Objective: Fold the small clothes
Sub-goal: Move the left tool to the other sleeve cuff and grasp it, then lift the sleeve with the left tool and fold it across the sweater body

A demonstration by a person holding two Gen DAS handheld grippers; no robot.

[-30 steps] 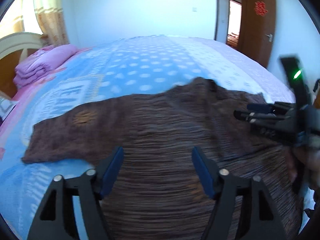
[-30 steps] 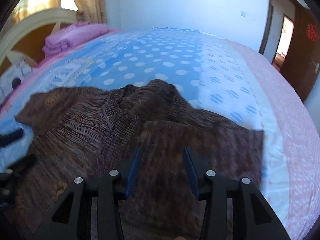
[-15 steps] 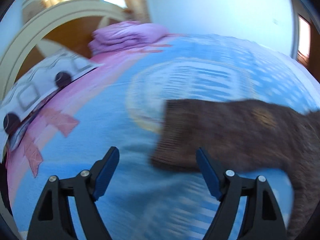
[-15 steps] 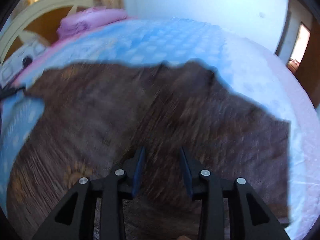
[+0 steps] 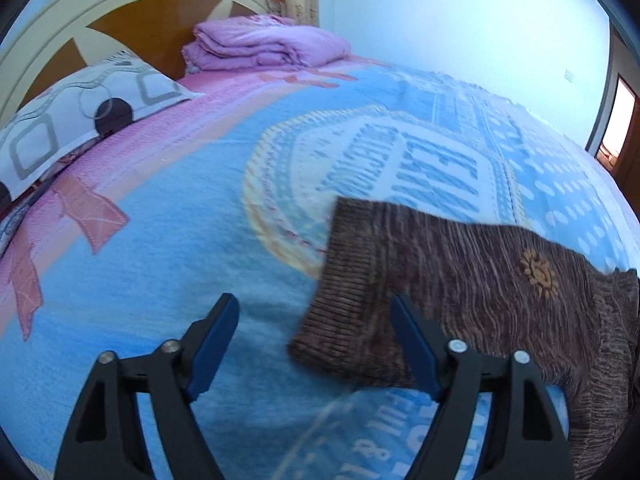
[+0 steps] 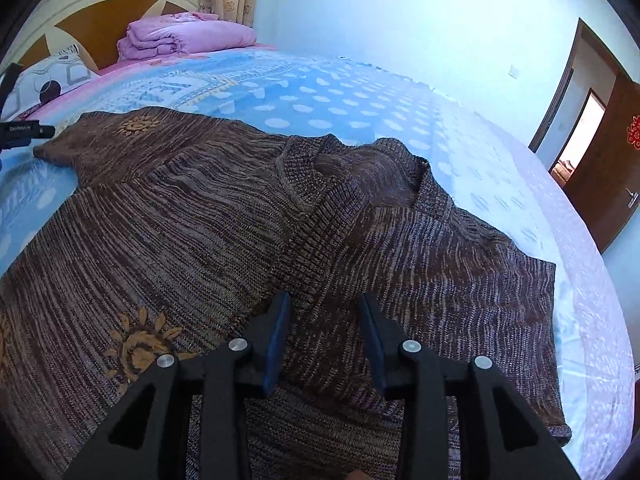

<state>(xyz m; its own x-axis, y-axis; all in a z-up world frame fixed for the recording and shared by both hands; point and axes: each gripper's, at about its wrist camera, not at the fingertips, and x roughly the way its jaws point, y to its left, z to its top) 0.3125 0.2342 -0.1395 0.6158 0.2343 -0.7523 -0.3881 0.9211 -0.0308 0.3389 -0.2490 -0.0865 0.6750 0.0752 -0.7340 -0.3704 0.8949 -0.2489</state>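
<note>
Brown sweater (image 6: 248,216) lies spread on the bed (image 5: 168,240). Left tool (image 5: 314,340) stands apart, having just narrowed, over the sleeve cuff (image 5: 344,300), gripping nothing. Right tool (image 6: 324,336) stands apart above the sweater's body.

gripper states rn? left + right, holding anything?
Left gripper: open, jaws just closing slightly, sweater cuff between them, not gripped.
Right gripper: open over the sweater body, nothing gripped.

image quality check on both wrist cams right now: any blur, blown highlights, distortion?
Left wrist: heavy fisheye bulge on the bedspread; the sweater sleeve cuff and the print nearest the lens look slightly soft; the window strip above the headboard clips white. Right wrist: sharp knit on the sweater; the doorway is blown out; dark vignette in the corners.
</note>
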